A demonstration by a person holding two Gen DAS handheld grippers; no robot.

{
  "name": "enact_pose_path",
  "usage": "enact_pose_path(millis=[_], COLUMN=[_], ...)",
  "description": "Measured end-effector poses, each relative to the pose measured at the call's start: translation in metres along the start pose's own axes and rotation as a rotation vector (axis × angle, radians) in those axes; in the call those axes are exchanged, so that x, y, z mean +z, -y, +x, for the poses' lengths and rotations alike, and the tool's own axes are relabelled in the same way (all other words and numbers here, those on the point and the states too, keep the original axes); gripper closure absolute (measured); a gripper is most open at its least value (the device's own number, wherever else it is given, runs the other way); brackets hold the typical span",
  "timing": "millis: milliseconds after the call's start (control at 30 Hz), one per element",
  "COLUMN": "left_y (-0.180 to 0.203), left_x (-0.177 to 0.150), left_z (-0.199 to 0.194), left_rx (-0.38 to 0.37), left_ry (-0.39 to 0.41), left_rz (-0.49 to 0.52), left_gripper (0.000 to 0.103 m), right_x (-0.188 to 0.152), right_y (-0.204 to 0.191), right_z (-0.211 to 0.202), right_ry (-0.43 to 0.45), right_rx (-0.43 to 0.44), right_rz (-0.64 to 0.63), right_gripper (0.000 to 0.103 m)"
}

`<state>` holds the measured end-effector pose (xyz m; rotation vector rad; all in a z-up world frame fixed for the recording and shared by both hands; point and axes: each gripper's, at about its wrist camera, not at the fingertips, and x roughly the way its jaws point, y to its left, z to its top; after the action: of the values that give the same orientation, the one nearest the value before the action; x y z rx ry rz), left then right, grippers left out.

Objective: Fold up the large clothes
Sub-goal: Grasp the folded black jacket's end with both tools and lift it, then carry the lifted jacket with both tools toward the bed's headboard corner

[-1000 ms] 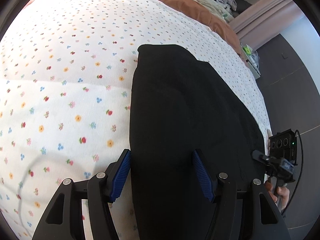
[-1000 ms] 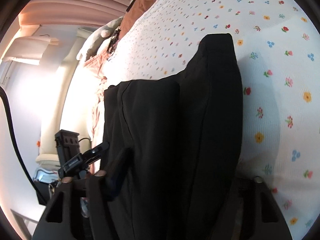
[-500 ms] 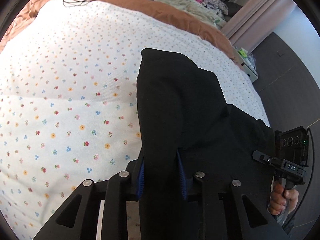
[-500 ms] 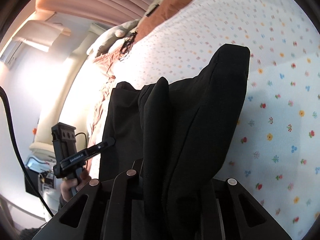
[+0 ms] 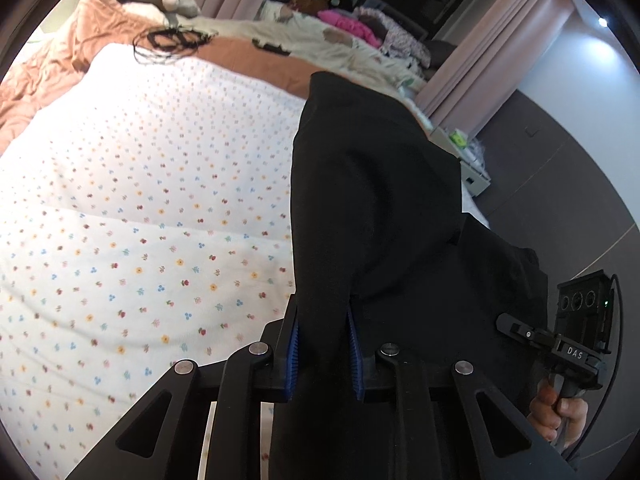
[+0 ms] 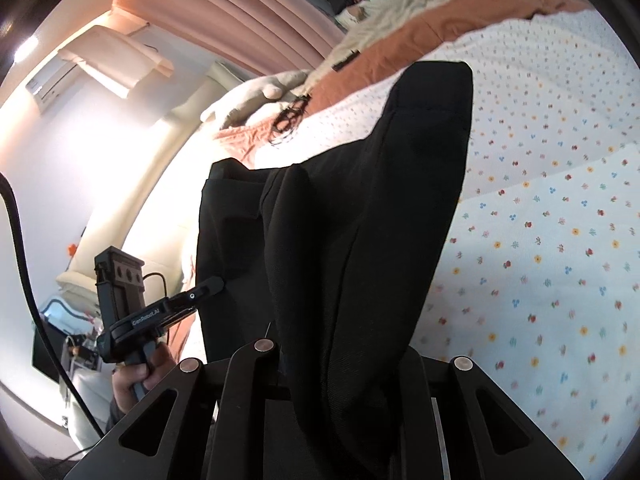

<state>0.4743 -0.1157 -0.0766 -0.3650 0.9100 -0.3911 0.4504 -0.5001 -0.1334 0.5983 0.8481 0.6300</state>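
Draping from both clamped jaws, black garment hiding floral bedsheet; beyond, perhaps laundry.

Floral-print bedsheet across bed, rust-orange blanket beyond, pink curtains behind, dark floor alongside, wall air conditioner brightly lit.

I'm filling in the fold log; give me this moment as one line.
left hand-held gripper: shut on black garment | right hand-held gripper: shut on black garment | garment: raised over floral sheet
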Motion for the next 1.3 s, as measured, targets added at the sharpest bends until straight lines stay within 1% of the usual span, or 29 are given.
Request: enact_pose_path(millis=[333, 633, 800, 1100, 1300], left_y=[0.02, 0.029, 0.031, 0.033, 0.024], left_x=[-0.025, -0.047, -0.057, -0.077, -0.096], left_z=[-0.063, -0.112, -0.147, -0.234, -0.29], left_rx=[-0.056, -0.098, -0.129, -0.157, -0.144], left_ry=[0.108, 0.176, 0.226, 0.33, 0.392], left_rz=[-0.006, -0.007, -0.007, 0.005, 0.012], left_gripper=[0.085, 0.085, 0.086, 0.086, 0.086], right_x=[-0.032, -0.058, -0.069, -0.092, -0.11], right_y=[-0.05, -0.099, -0.128, -0.205, -0.244], right_z=[-0.048, -0.085, -0.103, -0.126, -0.128], right_ry=[0.1, 0.154, 0.183, 0.228, 0.232], right_rx=[0.005, 0.018, 0.024, 0.057, 0.094], right_rz=[-0.083, -0.162, -0.206, -0.318, -0.364], right_gripper=[0.085, 0.086, 0.086, 0.086, 0.086])
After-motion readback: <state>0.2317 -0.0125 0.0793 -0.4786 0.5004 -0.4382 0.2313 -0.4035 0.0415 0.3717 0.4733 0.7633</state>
